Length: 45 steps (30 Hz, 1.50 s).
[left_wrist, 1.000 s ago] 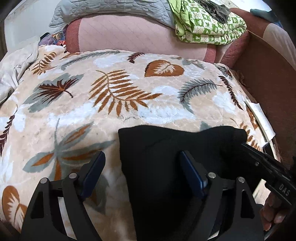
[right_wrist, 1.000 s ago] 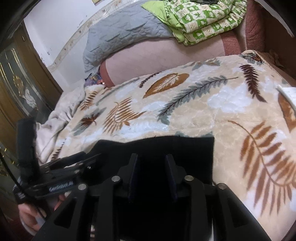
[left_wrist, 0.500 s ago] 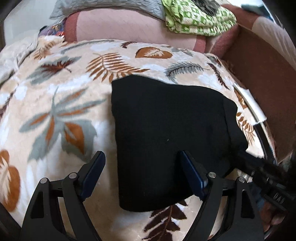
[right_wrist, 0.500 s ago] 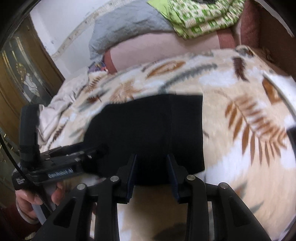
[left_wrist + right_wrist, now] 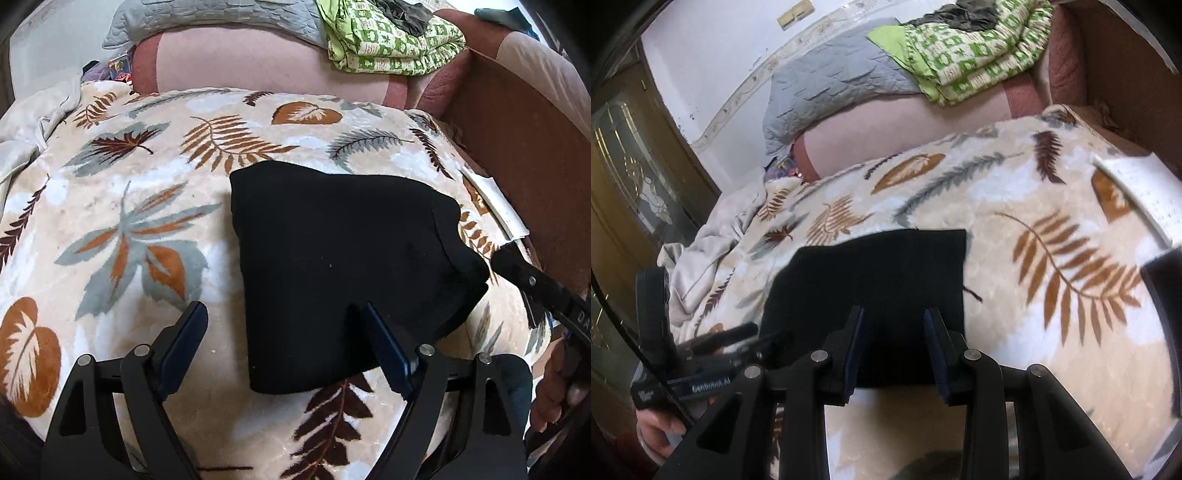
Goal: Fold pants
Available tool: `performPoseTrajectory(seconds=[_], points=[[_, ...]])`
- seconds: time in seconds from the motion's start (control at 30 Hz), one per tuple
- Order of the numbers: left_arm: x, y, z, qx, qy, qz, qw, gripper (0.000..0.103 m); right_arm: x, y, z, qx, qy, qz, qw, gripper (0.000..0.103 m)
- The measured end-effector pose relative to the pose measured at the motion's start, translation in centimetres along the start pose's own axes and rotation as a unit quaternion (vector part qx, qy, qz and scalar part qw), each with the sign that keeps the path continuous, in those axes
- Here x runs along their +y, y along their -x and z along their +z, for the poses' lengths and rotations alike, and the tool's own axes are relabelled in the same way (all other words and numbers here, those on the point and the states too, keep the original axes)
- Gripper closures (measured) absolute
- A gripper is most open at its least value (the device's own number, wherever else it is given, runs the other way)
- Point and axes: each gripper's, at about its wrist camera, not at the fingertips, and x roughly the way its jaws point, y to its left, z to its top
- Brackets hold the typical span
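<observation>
So the pants (image 5: 343,273) are lying on the bed, on that leaf-print blanket (image 5: 122,229), already folded down to a compact black bundle. Using the pants as the reference: pink bolster (image 5: 258,66) well beyond the far edge, green checked quilt (image 5: 395,44) piled on top of that, a white paper (image 5: 495,206) off to the right side by the brown bed wall.

Left hand-held gripper (image 5: 280,343) hangs over the near-left corner of the pants, fingers spread wide, nothing between them but blanket and the edge of the fabric. It's not gripping anything. Right hand-held gripper (image 5: 894,343) sits over the near edge, fingers only partly apart, and I don't see cloth pinched there either; the pads look clear of the fabric, just hovering above it.

How it'll handle, my guess: soft, light, matte knit, zero stiffness, so it'll flop and sag the second you lift one spot. Not slippery, and the plush blanket under it probably grabs a bit, so dragging could pull the layers apart. Nothing fragile. If another fold is wanted, I'd pinch the stacked layers at the two near corners, one per side, catching every layer at once, and carry them over to the far edge together. Looks mostly done to me though.
</observation>
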Motion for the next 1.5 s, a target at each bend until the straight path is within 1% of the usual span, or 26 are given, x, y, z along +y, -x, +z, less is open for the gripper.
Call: performPoseTrajectory(seconds=[0.03,0.1,0.17,0.2,0.23,0.3,0.43,0.47,0.5,0.53,0.63,0.7,0.77,0.83,0.97,1.07,1.2,1.27,1.33,1.4,1.5], points=[[0.0,-0.4,-0.1,0.006,-0.002,0.002,1.0,0.017,0.2,-0.4,0.1,0.004,0.002,-0.004,1.0,0.068],[0.1,-0.8,-0.4,0.009,0.001,0.002,1.0,0.017,0.2,-1.6,-0.1,0.026,-0.004,-0.022,0.999,0.068],[0.4,-1.1,-0.5,0.012,0.008,-0.006,0.9999,0.016,-0.3,-3.0,-1.2,0.052,-0.015,-0.029,0.998,0.068],[0.5,-1.3,-0.4,0.018,0.011,-0.013,0.9997,0.016,-0.5,-3.2,-1.6,0.055,-0.017,-0.033,0.998,0.068],[0.6,-1.4,-0.5,0.021,0.013,-0.015,0.9996,0.016,-0.7,-3.3,-2.1,0.051,-0.018,-0.038,0.998,0.068],[0.6,-1.4,-0.4,0.021,0.015,-0.016,0.9995,0.016,-1.0,-3.0,-2.5,0.043,-0.021,-0.032,0.998,0.068],[0.2,-0.6,0.2,0.016,0.004,-0.015,0.9997,0.017,-1.3,-1.6,-1.8,0.031,-0.031,-0.015,0.999,0.068],[0.3,-0.2,0.4,0.011,0.005,-0.019,0.9997,0.017,-1.3,-1.3,-1.6,0.028,-0.032,-0.016,0.999,0.067],[0.3,0.2,0.6,0.006,0.006,-0.02,0.9998,0.017,-1.4,-1.0,-1.4,0.022,-0.034,-0.016,0.999,0.062],[0.4,0.5,0.8,0.001,0.006,-0.021,0.9998,0.017,-1.5,-0.7,-1.3,0.018,-0.036,-0.018,0.999,0.061],[0.3,0.8,1.4,-0.006,-0.001,-0.023,0.9997,0.016,-1.9,-0.4,-1.1,0.012,-0.045,-0.021,0.999,0.061],[0.2,0.3,1.5,-0.002,-0.008,-0.016,0.9998,0.017,-2.0,-0.9,-1.3,0.019,-0.052,-0.015,0.998,0.061],[0.3,-0.7,1.4,0.012,-0.007,-0.011,0.9998,0.017,-1.9,-2.1,-1.7,0.04,-0.054,-0.019,0.998,0.061],[0.5,-1.7,0.9,0.026,-0.003,-0.01,0.9996,0.016,-1.8,-2.4,-2.1,0.042,-0.049,-0.023,0.998,0.06],[0.6,-1.7,1.0,0.025,0.004,-0.013,0.9996,0.016,-2.0,-1.7,-1.7,0.032,-0.056,-0.012,0.998,0.058],[0.1,-1.1,1.4,0.017,-0.005,-0.008,0.9998,0.016,-2.1,-1.1,-1.3,0.023,-0.058,-0.015,0.998,0.055],[-0.7,-0.3,2.1,0.003,-0.019,-0.013,0.9997,0.016,-2.4,-0.8,-1.1,0.017,-0.066,-0.014,0.998,0.048],[-1.1,-0.2,2.5,-0.001,-0.028,-0.015,0.9995,0.016,-2.5,-0.7,-1.1,0.018,-0.068,-0.014,0.997,0.047],[-1.5,-0.3,2.8,-0.002,-0.035,-0.016,0.9993,0.016,-2.5,-0.7,-1.2,0.018,-0.069,-0.013,0.997,0.045],[-1.8,-0.5,3.1,0.0,-0.037,-0.018,0.9991,0.016,-2.6,-0.6,-1.1,0.017,-0.07,-0.011,0.997,0.04],[-2.1,-0.9,3.2,0.002,-0.041,-0.012,0.9991,0.016,-2.8,-0.6,-1.2,0.016,-0.076,-0.01,0.997,0.039]])
